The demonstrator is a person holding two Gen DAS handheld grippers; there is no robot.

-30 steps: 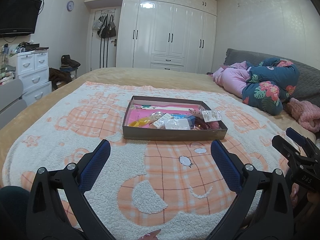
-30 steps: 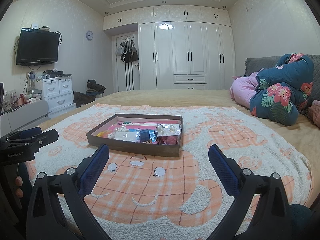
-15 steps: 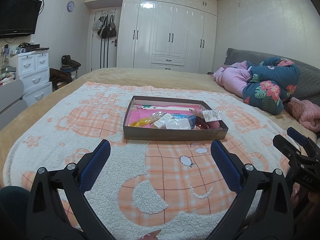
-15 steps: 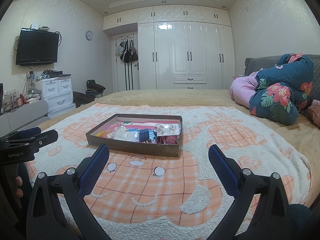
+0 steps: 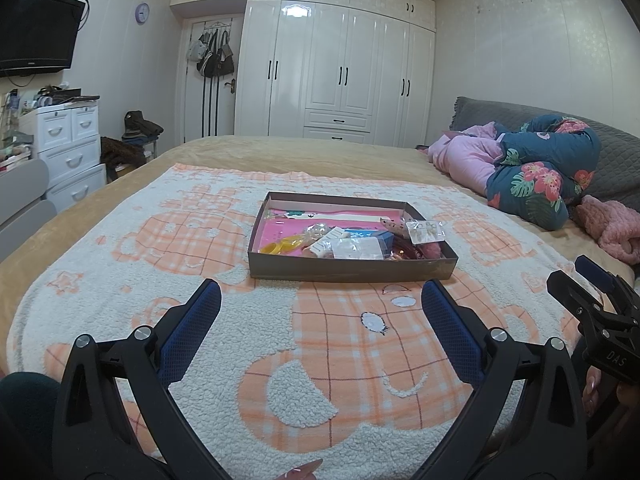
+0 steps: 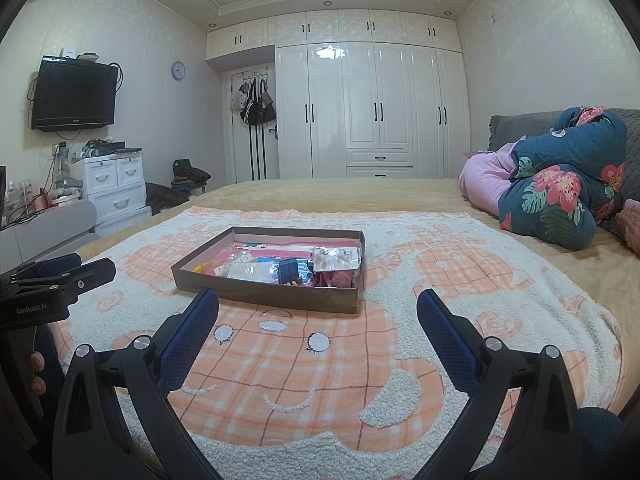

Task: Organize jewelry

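Note:
A shallow brown cardboard tray [image 5: 348, 271] with a pink floor sits mid-bed on the blanket; it also shows in the right wrist view [image 6: 264, 294]. Inside lie jewelry packets: a clear bag of earrings [image 5: 425, 232], a white card packet [image 5: 356, 249], a yellow item [image 5: 280, 246] and a small dark blue box [image 6: 289, 270]. My left gripper [image 5: 320, 312] is open and empty, short of the tray's near wall. My right gripper [image 6: 318, 316] is open and empty, also short of the tray. Each gripper shows at the edge of the other's view.
The bed is covered by a white and orange plaid fleece blanket [image 5: 200, 240]. A rolled floral quilt [image 5: 548, 176] and pink bedding [image 5: 464, 156] lie at the right. White wardrobes [image 5: 340, 76] stand behind, a white drawer unit [image 5: 68, 140] at the left.
Both grippers have drifted very slightly; the tray sits marginally lower in the left view. Both stay open and empty.

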